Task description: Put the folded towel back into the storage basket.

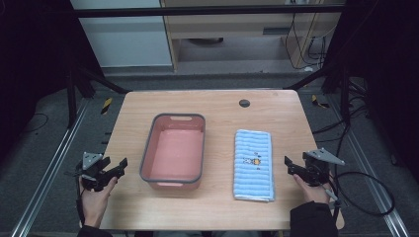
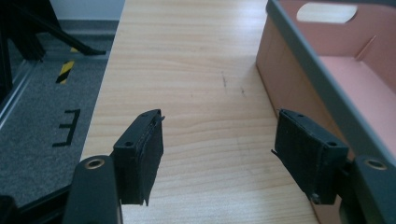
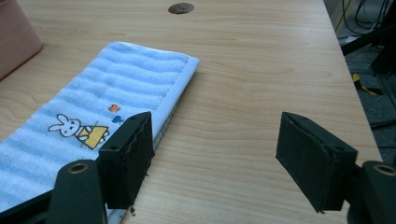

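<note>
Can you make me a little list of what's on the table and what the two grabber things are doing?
table: light wood, small dark round spot near the far edge
tub: pink with grey rim, empty, middle-left
towel: folded blue striped towel with a bunny picture, right of the tub, not touching it
left hand-held gripper: open, holding nothing, beside the tub
right hand-held gripper: open, holding nothing, beside the towel's right edge

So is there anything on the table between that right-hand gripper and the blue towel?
Nothing visible. The right gripper hangs open just beside the folded blue towel, with bare wooden table between them. The pink basin sits on the towel's far side, out of the way.
</note>
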{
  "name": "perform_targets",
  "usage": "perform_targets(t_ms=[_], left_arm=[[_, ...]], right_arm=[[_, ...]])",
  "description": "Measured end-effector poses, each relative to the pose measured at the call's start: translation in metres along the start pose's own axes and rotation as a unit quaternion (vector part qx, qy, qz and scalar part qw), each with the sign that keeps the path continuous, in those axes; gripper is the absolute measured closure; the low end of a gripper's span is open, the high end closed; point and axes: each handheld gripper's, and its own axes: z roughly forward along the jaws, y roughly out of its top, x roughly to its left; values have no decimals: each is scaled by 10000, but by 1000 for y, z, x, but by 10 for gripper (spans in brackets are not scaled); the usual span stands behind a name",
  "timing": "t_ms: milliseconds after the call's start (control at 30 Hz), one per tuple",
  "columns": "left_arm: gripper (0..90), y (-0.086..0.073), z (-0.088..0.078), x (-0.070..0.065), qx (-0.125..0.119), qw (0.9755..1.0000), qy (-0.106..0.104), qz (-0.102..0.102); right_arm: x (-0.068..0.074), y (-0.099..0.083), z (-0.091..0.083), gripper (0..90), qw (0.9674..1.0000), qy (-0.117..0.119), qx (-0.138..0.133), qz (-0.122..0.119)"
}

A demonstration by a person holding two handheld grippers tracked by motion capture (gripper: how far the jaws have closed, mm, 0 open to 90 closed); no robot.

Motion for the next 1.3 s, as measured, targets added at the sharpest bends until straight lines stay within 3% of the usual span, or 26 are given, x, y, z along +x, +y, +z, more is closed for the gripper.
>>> perform_targets(t_ms=[333,567,600,867,967,1000,1033,1133,1167,1300], left_arm=[[329,13,-18,-18,-362,9989,-296,28],[327,23,-23,-29,-498,9976,-448,154],[328,26,-23,-32,-543,9974,-426,218],[332,36,-23,-46,-630,9959,-611,229],[336,41,-19,-58,-692,9948,-693,270],[336,45,-16,-68,-689,9942,-757,327],[336,45,-16,-68,-689,9942,-757,327],[337,52,-11,-89,-736,9923,-911,412],[337,52,-11,-89,-736,9923,-911,412],[338,58,-8,-113,-787,9893,-1082,575]], right_arm=[[5,9,-4,356,9985,406,-306,190],[7,19,-4,361,9981,492,-358,105],[6,24,-5,362,9983,405,-415,21],[7,34,-7,360,9978,485,-439,46],[10,40,-6,354,9975,503,-489,24],[11,42,-5,351,9976,487,-493,19],[11,45,-5,349,9976,481,-508,-6],[14,51,-5,345,9971,519,-560,-55],[15,52,-5,344,9971,521,-559,-71],[17,57,-4,332,9968,537,-585,-97]])
